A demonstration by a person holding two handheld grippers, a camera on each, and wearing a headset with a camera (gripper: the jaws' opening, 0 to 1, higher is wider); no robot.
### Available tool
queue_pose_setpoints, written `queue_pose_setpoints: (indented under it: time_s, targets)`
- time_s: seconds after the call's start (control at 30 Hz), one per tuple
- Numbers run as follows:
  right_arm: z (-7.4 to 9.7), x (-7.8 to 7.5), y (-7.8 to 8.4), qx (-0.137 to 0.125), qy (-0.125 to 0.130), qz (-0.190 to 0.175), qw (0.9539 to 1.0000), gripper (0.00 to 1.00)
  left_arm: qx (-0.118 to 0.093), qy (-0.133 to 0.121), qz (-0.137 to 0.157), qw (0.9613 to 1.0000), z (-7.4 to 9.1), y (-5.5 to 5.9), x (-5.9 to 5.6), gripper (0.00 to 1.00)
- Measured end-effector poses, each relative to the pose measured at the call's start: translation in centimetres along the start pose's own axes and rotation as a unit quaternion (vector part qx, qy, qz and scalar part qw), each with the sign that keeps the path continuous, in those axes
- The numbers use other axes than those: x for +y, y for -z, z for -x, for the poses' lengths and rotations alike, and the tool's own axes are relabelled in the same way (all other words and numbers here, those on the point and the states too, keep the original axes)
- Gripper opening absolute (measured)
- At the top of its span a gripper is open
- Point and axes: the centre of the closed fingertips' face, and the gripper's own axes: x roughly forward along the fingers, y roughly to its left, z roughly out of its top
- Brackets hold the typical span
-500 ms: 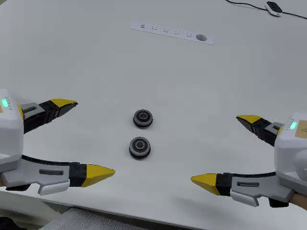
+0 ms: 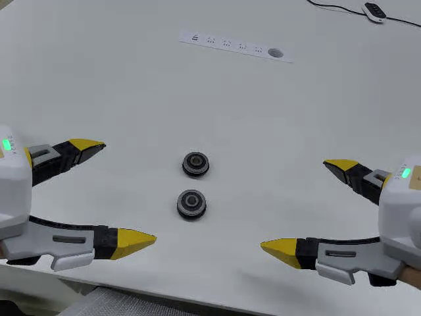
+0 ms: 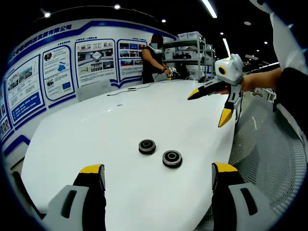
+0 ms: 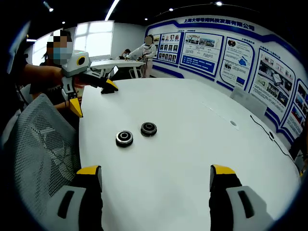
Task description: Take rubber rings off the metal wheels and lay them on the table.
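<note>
My left gripper (image 2: 128, 191) has its jaws spread wide and holds nothing. My right gripper (image 2: 294, 204) is the same, jaws far apart and bare. Both hover over the near edge of the white table (image 2: 131, 79), tips pointing inward toward each other.

Between them, well apart from either set of tips, two wheels lie flat on the table. The near wheel (image 2: 191, 203) and the far wheel (image 2: 196, 164) just beyond it are close together but not touching. Each is dark at the rim with a paler hub. In both gripper views the pair sits ahead of the open jaws, roughly centred in the gap, with plain tabletop running from tips to wheels.

Farther back a white power strip (image 2: 237, 45) lies on the table. A black cable (image 2: 335, 7) and a small controller (image 2: 375, 10) sit at the far right corner. A mesh chair (image 2: 99, 304) shows below the table edge. Beyond the table, a person (image 3: 153, 53) stands by a wall of posters (image 3: 57, 67).
</note>
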Motion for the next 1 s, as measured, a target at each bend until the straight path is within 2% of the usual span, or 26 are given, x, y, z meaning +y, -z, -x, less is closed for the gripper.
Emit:
queue_pose_setpoints:
  time_s: [0.3, 0.5, 1.0]
  targets:
    - [0.1, 0.5, 0.1, -0.002, -0.008, -0.007, 0.9999, 0.94, 0.003, -0.001, -0.002, 1.0000, 0.0, 0.1, -0.1, 0.94]
    - [0.0, 0.9, 0.0, -0.004, -0.017, -0.009, 0.9998, 0.94, -0.010, -0.007, 0.007, 0.9999, 0.1, -0.5, 0.1, 0.94]
    - [0.1, 1.0, 0.0, -0.006, -0.022, -0.017, 0.9996, 0.93, -0.002, -0.007, 0.004, 1.0000, 0.1, -0.2, 0.2, 0.94]
